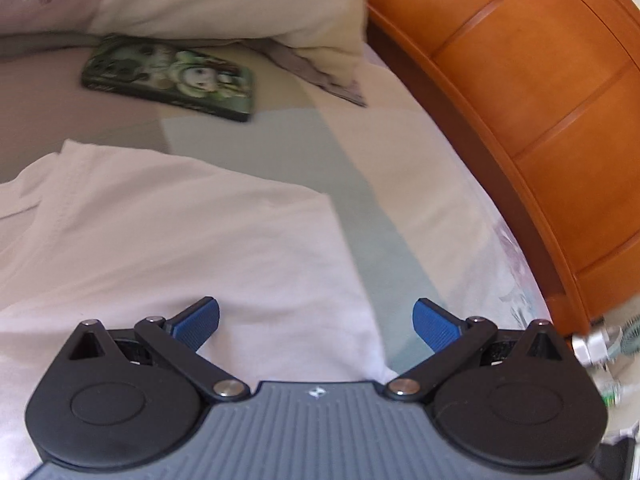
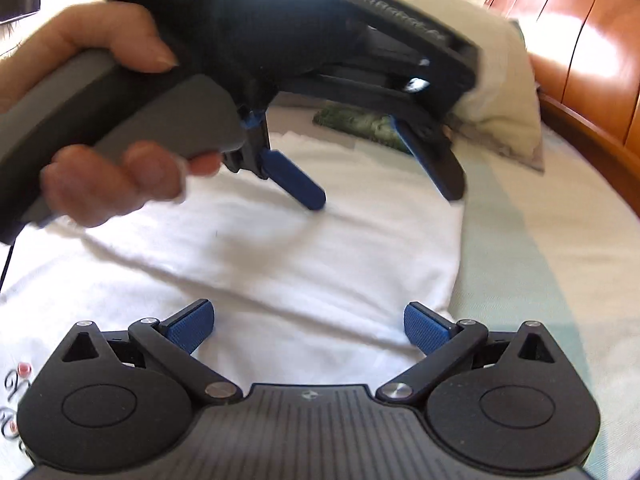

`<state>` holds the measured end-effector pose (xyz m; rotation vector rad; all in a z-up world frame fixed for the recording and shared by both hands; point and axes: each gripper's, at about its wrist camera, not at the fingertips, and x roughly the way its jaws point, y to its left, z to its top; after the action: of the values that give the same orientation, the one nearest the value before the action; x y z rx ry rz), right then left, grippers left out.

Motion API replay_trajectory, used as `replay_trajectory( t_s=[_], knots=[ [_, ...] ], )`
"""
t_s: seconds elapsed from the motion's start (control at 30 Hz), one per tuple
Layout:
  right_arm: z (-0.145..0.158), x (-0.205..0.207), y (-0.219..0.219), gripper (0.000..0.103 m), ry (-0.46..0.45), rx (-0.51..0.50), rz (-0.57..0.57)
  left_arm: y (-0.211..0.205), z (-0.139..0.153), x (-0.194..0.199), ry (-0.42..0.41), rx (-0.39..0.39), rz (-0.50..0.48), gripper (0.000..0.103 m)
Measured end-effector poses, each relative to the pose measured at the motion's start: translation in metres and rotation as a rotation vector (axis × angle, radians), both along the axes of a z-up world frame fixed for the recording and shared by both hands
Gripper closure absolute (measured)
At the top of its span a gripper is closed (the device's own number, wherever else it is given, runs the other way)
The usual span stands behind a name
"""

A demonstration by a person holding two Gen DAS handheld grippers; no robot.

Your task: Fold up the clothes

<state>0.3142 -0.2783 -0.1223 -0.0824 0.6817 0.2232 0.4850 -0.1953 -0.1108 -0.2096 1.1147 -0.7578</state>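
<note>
A white garment (image 1: 168,232) lies spread flat on the bed, its right edge running down the middle of the left wrist view. My left gripper (image 1: 316,326) hovers open over that edge, with nothing between its blue pads. In the right wrist view the same white garment (image 2: 280,248) fills the centre, with a small red and black print at its lower left. My right gripper (image 2: 308,328) is open above the cloth, empty. The left gripper (image 2: 386,182) shows there too, held by a hand (image 2: 104,184), jaws spread wide just above the garment.
A phone in a green printed case (image 1: 168,76) lies on the bedsheet (image 1: 400,184) beyond the garment. Cream pillows (image 1: 240,0) sit at the head. An orange wooden headboard (image 1: 540,100) curves along the right. A few small items (image 1: 600,344) show at the far right.
</note>
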Motion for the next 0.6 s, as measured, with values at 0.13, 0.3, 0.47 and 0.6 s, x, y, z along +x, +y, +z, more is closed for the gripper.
replay_trajectory(
  t_s=[0.13,0.3,0.47,0.6],
  knots=[
    [-0.006,0.002,0.004,0.0,0.02,-0.006,0.002,0.006,-0.004,0.023,-0.026,-0.051,0.096,0.001],
    [-0.005,-0.008,0.004,0.0,0.019,0.005,0.004,0.016,0.011,0.018,-0.03,-0.072,0.091,0.001],
    [-0.006,-0.008,0.0,0.0,0.018,-0.002,0.004,0.041,0.014,-0.001,-0.024,-0.068,0.052,0.001],
    [-0.009,-0.001,-0.004,0.0,0.018,-0.003,0.003,0.048,-0.002,0.01,-0.054,-0.025,0.105,0.001]
  ],
)
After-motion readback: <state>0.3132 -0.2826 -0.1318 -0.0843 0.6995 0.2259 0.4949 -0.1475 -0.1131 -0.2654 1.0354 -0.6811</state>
